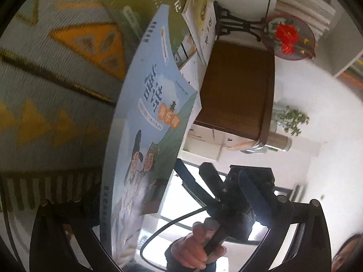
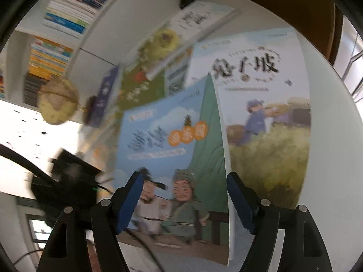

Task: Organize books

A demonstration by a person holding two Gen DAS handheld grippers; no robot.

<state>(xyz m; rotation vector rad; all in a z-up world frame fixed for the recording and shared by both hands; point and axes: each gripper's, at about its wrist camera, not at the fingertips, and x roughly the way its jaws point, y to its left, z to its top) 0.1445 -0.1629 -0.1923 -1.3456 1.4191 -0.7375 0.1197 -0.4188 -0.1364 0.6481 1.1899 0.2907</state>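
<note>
A light blue book with two cartoon figures (image 1: 145, 117) stands on edge, its cover bent. It runs between the fingers of my left gripper (image 1: 172, 181), close to the left finger, and the right pad (image 1: 256, 192) is well clear of it, so that gripper is open. My right gripper (image 2: 186, 188) is open too, its blue pads (image 2: 130, 200) either side of the same book (image 2: 163, 140) without pressing it. What holds the book up I cannot tell. A pale book with a blue-clad figure (image 2: 263, 117) and a green book (image 2: 145, 79) lie behind it.
The books rest on a round white table (image 2: 326, 117). A brown chair (image 1: 236, 90), a fan with red flowers on a black stand (image 1: 288, 36) and a globe (image 2: 57, 104) are nearby. Filled bookshelves (image 2: 68, 11) stand behind. A hand (image 1: 197, 249) grips the right gripper's handle.
</note>
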